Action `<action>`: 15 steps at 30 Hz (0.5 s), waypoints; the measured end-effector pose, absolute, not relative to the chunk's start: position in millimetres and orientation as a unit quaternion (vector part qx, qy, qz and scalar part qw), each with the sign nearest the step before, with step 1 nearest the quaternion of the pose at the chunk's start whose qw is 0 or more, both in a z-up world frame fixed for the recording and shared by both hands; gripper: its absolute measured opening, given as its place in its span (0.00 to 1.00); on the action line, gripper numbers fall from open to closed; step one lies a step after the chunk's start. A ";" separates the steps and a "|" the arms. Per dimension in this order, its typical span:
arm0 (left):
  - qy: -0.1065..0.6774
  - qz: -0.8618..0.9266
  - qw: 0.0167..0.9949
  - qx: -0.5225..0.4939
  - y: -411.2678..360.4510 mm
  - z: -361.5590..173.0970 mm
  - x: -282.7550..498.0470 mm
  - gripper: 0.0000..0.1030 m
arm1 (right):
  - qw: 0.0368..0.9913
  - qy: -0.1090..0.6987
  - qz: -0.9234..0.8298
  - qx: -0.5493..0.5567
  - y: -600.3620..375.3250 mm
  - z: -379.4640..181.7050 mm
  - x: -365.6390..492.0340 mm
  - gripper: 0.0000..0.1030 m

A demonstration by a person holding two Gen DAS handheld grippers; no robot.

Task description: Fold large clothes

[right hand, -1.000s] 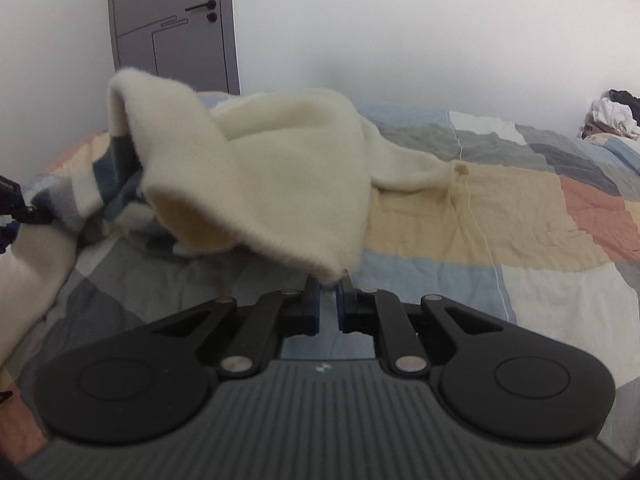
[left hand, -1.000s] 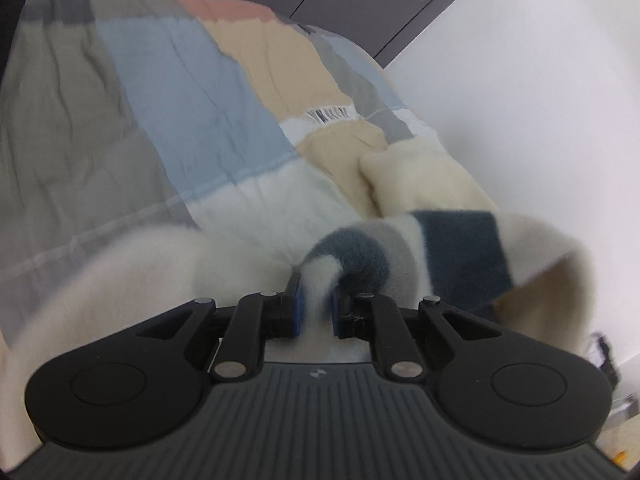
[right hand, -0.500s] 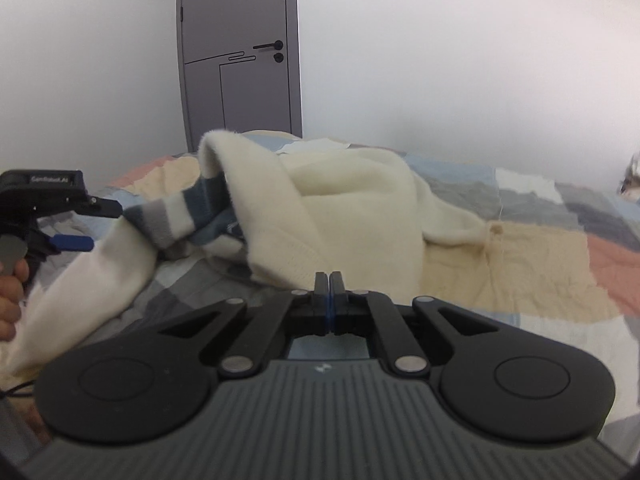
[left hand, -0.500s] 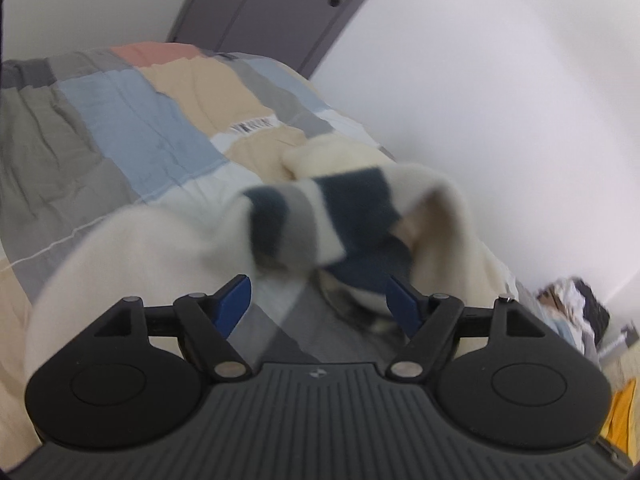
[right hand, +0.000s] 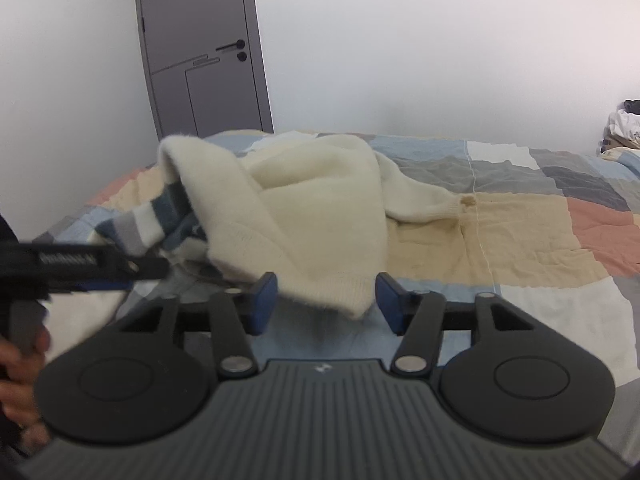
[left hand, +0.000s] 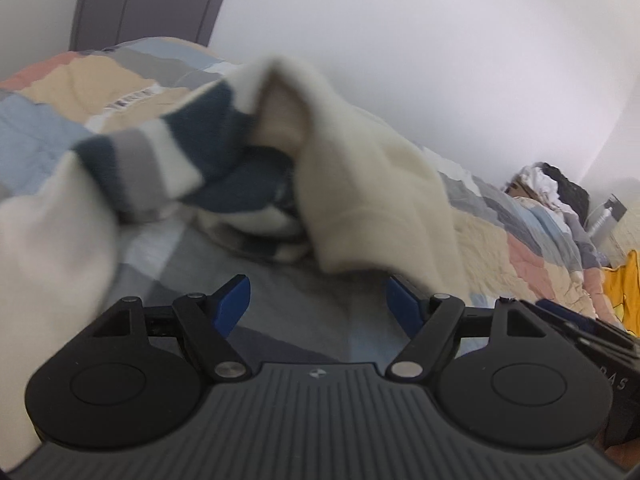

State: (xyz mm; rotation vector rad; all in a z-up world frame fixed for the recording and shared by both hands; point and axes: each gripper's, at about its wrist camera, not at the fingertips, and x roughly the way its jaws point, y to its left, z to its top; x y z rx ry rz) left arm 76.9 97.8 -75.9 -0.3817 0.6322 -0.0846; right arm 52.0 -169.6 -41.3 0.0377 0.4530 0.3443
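A grey door [right hand: 204,52] stands behind the patchwork quilt [right hand: 520,240].
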 end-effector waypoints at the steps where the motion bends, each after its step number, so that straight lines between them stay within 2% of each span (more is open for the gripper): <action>1: 0.310 -0.051 0.931 -0.187 95.1 -79.3 80.9 0.77 | 0.959 0.223 0.173 0.020 -169.3 -41.4 54.8 0.55; 6: 0.317 -0.081 0.929 -0.175 87.3 -99.1 105.5 0.77 | 0.958 0.241 0.154 0.008 -158.1 -51.4 78.6 0.55; 11: 0.308 -0.059 0.943 -0.111 77.3 -124.1 131.8 0.77 | 0.945 0.299 0.131 -0.019 -151.7 -71.4 92.3 0.55; 13: 0.278 -0.045 0.956 -0.086 69.9 -128.7 137.0 0.77 | 0.941 0.311 0.136 -0.006 -153.4 -75.1 91.6 0.59; 15: 0.244 -0.033 0.969 -0.029 56.2 -128.9 136.7 0.77 | 0.944 0.303 0.131 -0.012 -150.6 -79.2 97.0 0.68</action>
